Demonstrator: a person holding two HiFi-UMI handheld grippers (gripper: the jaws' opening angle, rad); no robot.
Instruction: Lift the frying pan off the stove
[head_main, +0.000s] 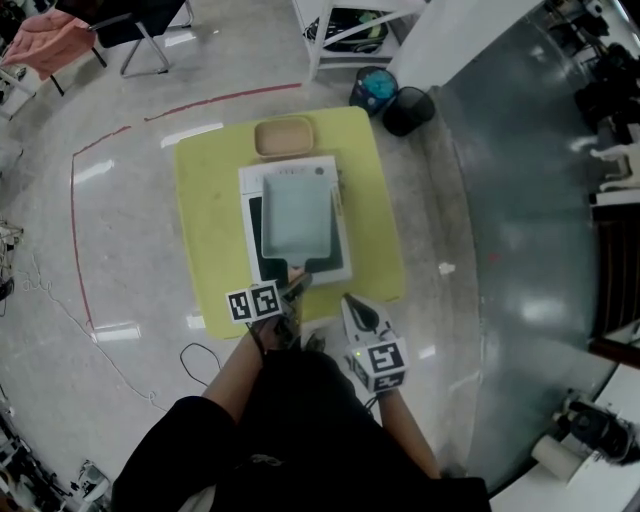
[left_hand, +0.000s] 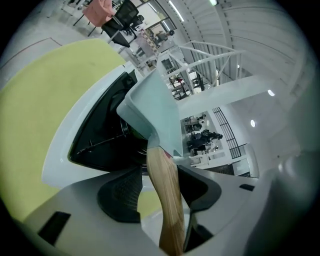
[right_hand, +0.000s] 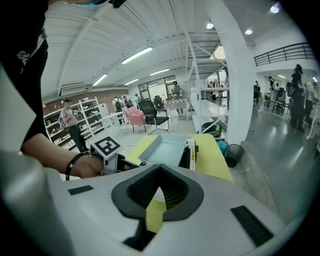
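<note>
Head view: frying pan (head_main: 293, 210) on stove (head_main: 255, 240), yellow table (head_main: 200, 220) centre. Left gripper (head_main: 296, 286) jaws apart, wooden handle (left_hand: 167, 200) between. Right gripper (head_main: 349, 301) near right, jaws together, empty.

The pan (head_main: 295, 208) is sitting on the stove (head_main: 343, 262), its handle (left_hand: 168, 200) lying between the left gripper's (head_main: 296, 287) jaws. Beyond the stove, farther ahead of them, a bowl (head_main: 285, 137) is resting on the table (head_main: 205, 200).

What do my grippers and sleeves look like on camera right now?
The left gripper and right gripper are light grey with black ribbed pads. Each carries a white cube of black square markers. The person wears a black short-sleeved top and a dark wristband.
</note>
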